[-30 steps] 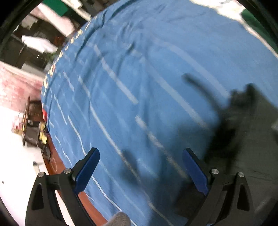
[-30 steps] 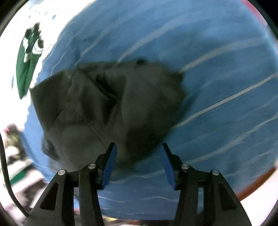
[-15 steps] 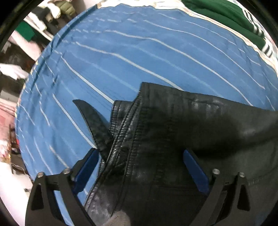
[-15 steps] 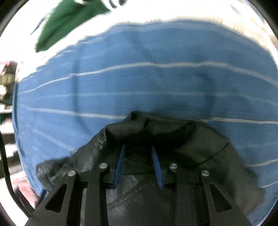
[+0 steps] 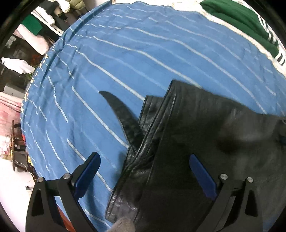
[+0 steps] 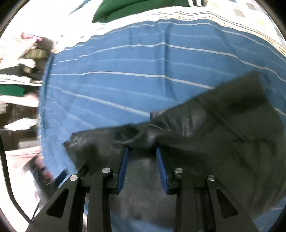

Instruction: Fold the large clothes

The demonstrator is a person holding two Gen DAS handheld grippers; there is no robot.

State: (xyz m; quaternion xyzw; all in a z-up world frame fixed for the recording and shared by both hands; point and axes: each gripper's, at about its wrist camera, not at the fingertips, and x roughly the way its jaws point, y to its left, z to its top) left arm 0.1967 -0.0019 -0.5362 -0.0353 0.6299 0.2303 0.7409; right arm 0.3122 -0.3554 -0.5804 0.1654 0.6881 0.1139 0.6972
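Left wrist view: left gripper [image 5: 144, 171] spread wide, blue pads [image 5: 87, 172] at 7 and 5 o'clock, nothing pinched between them. Black glossy leather-like garment [image 5: 205, 142] lying on the blue cloth with thin white stripes [image 5: 125, 53], filling the frame from centre to 4 o'clock and running under the right-hand pad. Layered seamed edges stacked along the garment's left border; a narrow pointed black strap [image 5: 123, 114] sticking out toward 10 o'clock, flat on the stripes. Dark green garment with white bands [image 5: 250, 23] at 1 o'clock, past the far edge of the blue cloth. Stacked white and pink folded textiles [image 5: 35, 37] at 10 to 11 o'clock, beyond the cloth's edge. A scrap of grey fabric [image 5: 123, 224] at 6 o'clock, touching the black garment's lower corner.

Right wrist view: right gripper [image 6: 142, 155] narrowed, blue pads close together at 6 o'clock, pinching a bunched fold of the black garment [image 6: 223, 128] at their tips. Garment spreading from 8 o'clock across to 3 o'clock, partly lifted and blurred, over the blue striped cloth [image 6: 116, 71]. Green garment [image 6: 134, 9] at 12 o'clock. Piled pale textiles [image 6: 21, 58] at 9 to 10 o'clock, blurred.
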